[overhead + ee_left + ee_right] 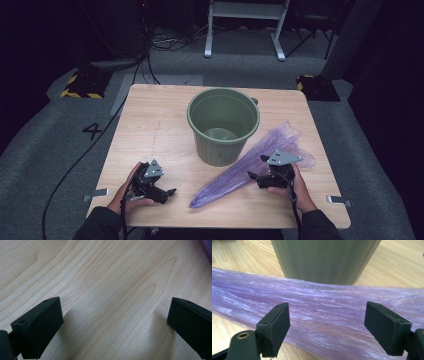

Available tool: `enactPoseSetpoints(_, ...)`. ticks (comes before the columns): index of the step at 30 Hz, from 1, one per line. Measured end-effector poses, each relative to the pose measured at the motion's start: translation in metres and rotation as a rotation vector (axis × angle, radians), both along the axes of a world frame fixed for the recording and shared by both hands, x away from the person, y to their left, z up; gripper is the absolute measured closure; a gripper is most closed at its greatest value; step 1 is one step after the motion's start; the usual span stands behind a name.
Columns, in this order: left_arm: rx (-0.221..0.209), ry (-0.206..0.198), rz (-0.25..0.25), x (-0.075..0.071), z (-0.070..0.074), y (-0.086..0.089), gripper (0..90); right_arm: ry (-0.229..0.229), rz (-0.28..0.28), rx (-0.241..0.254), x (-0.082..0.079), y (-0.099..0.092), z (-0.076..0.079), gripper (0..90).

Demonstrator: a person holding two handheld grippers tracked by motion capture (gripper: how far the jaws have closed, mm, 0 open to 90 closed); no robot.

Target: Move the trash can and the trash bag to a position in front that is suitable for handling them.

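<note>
A purple plastic bag (252,162) lies flattened on the table (150,125), leaning against the green bucket (223,125). The right gripper (325,327) hovers over it, jaws apart; the left gripper (113,325) waits open. The film looks light, limp and slippery; pinch a gathered fold mid-length.

Dim surroundings, lit tabletop, soft shadows

Bench (150,125): square, light wood grain, standing on grey carpet. Green bucket (223,125) upright near the centre. Purple plastic bag (250,162) lies flat beside it, running diagonally from right edge toward the front.
</note>
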State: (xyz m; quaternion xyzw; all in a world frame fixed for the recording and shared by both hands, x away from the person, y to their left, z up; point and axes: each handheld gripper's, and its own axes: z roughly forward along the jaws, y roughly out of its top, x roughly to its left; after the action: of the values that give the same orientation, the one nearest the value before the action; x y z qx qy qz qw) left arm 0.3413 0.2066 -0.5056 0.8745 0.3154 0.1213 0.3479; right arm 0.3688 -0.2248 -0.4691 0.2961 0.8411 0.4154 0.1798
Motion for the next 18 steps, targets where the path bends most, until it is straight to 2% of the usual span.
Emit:
enactPoseSetpoints(3, 0.001, -0.001, -0.002, 0.0, 0.0, 0.0, 0.0, 0.005, 0.01, -0.002, 0.001, 0.003, -0.003, 20.5)
enactPoseSetpoints(6, 0.001, -0.001, -0.003, 0.0, 0.0, 0.0, 0.0, 0.007, 0.044, 0.006, -0.001, 0.01, -0.005, 19.7)
enactPoseSetpoints(7, 0.001, -0.001, -0.003, 0.0, 0.0, 0.0, 0.0, 0.017, 0.065, -0.006, -0.001, 0.016, -0.009, 19.0)
enactPoseSetpoints(11, -0.002, -0.001, 0.0, 0.0, 0.0, 0.0, 0.0, 0.036, 0.078, -0.031, 0.002, 0.025, -0.017, 18.8)
enactPoseSetpoints(12, -0.001, 0.0, 0.0, 0.0, 0.0, 0.0, 0.0, 0.055, 0.087, -0.036, 0.004, 0.029, -0.022, 18.6)
enactPoseSetpoints(18, -0.002, -0.001, 0.0, 0.0, 0.0, -0.001, 0.0, 0.092, 0.075, -0.069, 0.01, 0.033, -0.034, 17.0)
